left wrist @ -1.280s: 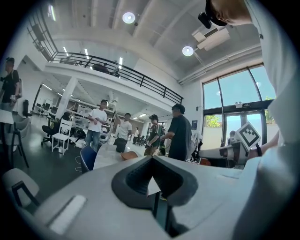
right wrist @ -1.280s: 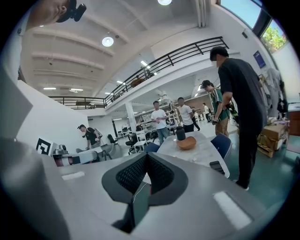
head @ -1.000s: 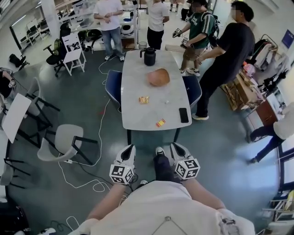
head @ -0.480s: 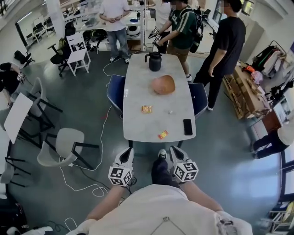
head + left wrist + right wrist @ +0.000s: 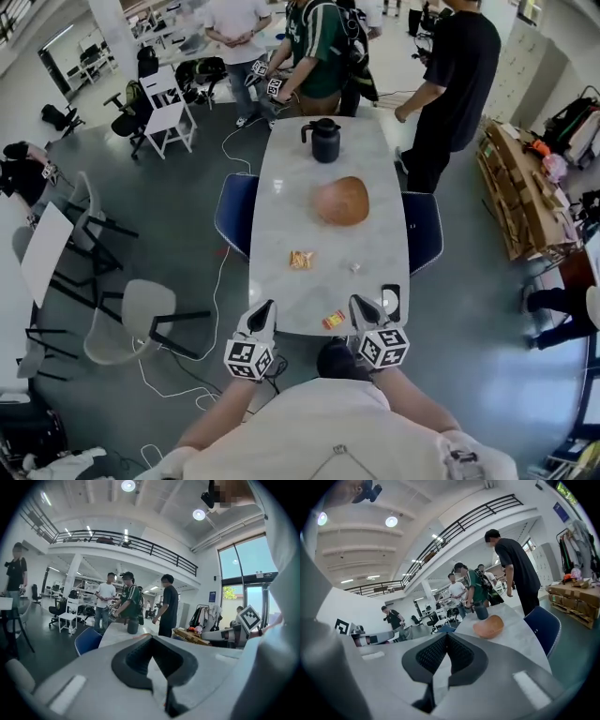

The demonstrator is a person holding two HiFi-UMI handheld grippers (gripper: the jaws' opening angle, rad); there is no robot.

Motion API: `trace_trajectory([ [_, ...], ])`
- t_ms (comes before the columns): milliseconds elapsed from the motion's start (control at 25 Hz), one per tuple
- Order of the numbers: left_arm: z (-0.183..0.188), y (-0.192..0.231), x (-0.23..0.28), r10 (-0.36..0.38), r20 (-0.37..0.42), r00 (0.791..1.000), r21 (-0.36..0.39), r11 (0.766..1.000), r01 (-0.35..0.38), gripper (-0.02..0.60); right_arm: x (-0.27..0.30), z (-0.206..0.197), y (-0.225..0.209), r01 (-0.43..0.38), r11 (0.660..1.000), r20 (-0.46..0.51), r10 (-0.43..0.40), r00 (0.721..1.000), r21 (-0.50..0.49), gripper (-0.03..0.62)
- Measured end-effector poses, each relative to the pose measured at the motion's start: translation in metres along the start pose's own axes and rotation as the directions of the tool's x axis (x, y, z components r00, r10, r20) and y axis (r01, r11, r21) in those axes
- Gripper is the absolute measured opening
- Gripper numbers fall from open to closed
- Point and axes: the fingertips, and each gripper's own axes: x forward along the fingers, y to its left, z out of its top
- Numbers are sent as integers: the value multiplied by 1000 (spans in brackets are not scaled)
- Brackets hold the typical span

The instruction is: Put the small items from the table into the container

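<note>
Head view, room: white desk (image 5: 281, 211), open hall, people (image 5: 459, 66) beyond.
Tongs: left tongs (image 5: 264, 309), right tongs (image 5: 360, 306) both closed, empty.
Packet (image 5: 333, 321): between tongs, nearer right.
Bowl (image 5: 341, 201): well ahead.

On the table (image 5: 277, 202), a tiny white item (image 5: 353, 267) — too small to identify; beside its far end, a person in black (image 5: 459, 66) — head cut off.

Bright ceiling lamps, sharp views, fisheye-warped edges
</note>
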Motion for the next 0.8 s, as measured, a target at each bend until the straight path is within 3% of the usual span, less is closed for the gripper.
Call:
trace_trajectory([
  [160, 22, 24, 50, 56, -5, 998, 9, 998, -56, 5, 57, 51, -44, -37, 999, 31, 38, 999, -4, 29],
  [320, 31, 44, 68, 145, -17, 989, -7, 989, -145, 5, 96, 68, -74, -60, 998, -10, 60, 998, -4, 29],
  [400, 40, 53, 83, 156, -17, 988, -16, 988, -156, 5, 115, 79, -83, -56, 998, -19, 56, 998, 4, 29],
  [800, 51, 82, 141, 21, -49, 999, 29, 999, -19, 5, 169, 84, -52, -23, 1000, -39, 23, 999, -4, 31],
])
